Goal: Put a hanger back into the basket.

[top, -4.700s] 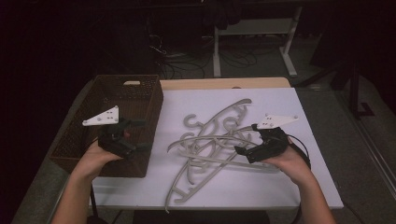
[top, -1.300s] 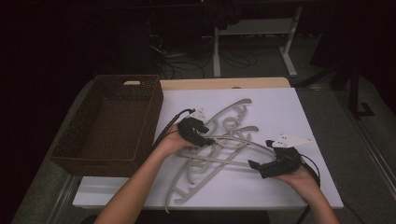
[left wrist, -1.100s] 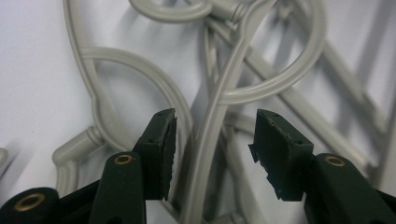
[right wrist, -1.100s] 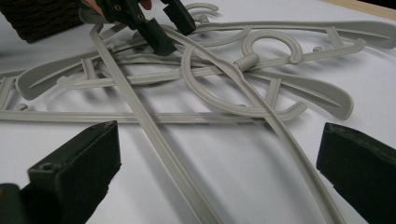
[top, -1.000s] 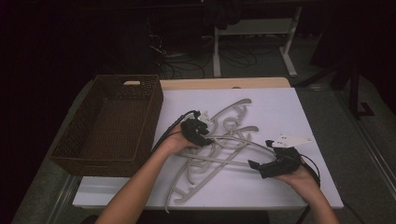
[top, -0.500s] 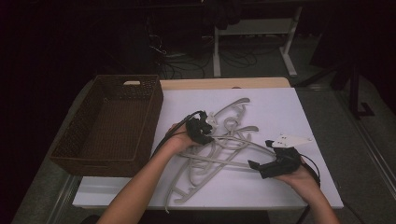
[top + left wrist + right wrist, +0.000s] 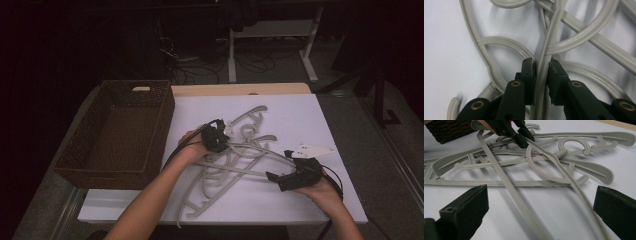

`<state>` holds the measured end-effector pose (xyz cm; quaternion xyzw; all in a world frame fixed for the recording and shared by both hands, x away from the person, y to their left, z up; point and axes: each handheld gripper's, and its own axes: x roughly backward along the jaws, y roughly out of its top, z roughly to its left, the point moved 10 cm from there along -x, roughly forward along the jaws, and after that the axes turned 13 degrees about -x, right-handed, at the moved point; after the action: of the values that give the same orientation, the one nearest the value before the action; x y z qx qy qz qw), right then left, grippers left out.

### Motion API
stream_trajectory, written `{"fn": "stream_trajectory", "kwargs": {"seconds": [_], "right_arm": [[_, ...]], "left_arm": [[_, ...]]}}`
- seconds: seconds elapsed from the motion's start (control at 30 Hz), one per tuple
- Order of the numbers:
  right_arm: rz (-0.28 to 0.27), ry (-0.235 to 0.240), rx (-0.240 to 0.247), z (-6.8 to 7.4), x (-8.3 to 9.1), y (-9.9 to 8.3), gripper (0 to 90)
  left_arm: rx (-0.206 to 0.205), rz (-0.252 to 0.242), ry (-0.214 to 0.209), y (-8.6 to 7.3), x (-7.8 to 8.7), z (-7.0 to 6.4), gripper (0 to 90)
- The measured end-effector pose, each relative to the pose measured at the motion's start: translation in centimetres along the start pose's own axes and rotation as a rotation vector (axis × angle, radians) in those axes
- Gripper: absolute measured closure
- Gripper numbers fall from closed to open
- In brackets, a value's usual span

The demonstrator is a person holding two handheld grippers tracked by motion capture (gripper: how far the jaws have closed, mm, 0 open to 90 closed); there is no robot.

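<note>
Several grey plastic hangers (image 7: 235, 160) lie tangled in a heap on the white table top (image 7: 300, 115). My left gripper (image 7: 218, 141) sits at the pile's left upper part, its jaws shut on a thin arm of one grey hanger (image 7: 541, 75). The same gripper (image 7: 524, 138) shows far off in the right gripper view, pinching that hanger (image 7: 554, 160). My right gripper (image 7: 272, 176) rests low on the table at the right, open, with its wide-apart jaws pointing left toward the pile and hanger bars (image 7: 519, 200) running between them untouched.
A dark woven basket (image 7: 120, 132) stands at the table's left side, nothing visible inside. The table's front edge (image 7: 225, 217) lies close to the person's arms. Desk legs and cables stand in the dark behind the table.
Since 4.7 s ago my left gripper left the basket and went right to the hanger pile. Over the last second it edged further right and closed on a hanger arm. The right gripper stayed put.
</note>
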<state>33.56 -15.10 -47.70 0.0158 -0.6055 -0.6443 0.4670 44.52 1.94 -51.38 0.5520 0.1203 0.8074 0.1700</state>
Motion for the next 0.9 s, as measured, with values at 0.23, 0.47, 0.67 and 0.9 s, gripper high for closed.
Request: {"fn": "stream_trajectory", "kwargs": {"seconds": [0.23,0.47,0.67,0.9], "right_arm": [[-0.001,0.001,0.001,0.0,0.0,0.0,0.0],[-0.006,0.006,0.001,0.1,0.1,0.1,0.0],[-0.009,0.011,0.004,0.2,0.1,0.1,0.0],[-0.010,0.014,0.007,0.3,0.1,0.1,0.0]], "left_arm": [[-0.011,-0.021,0.008,0.3,0.7,0.0,81.2],[0.015,-0.064,0.030,1.1,2.1,0.2,81.5],[0.080,-0.095,0.055,1.4,4.1,1.0,81.7],[0.152,-0.114,0.119,1.7,7.1,2.8,81.6]]}}
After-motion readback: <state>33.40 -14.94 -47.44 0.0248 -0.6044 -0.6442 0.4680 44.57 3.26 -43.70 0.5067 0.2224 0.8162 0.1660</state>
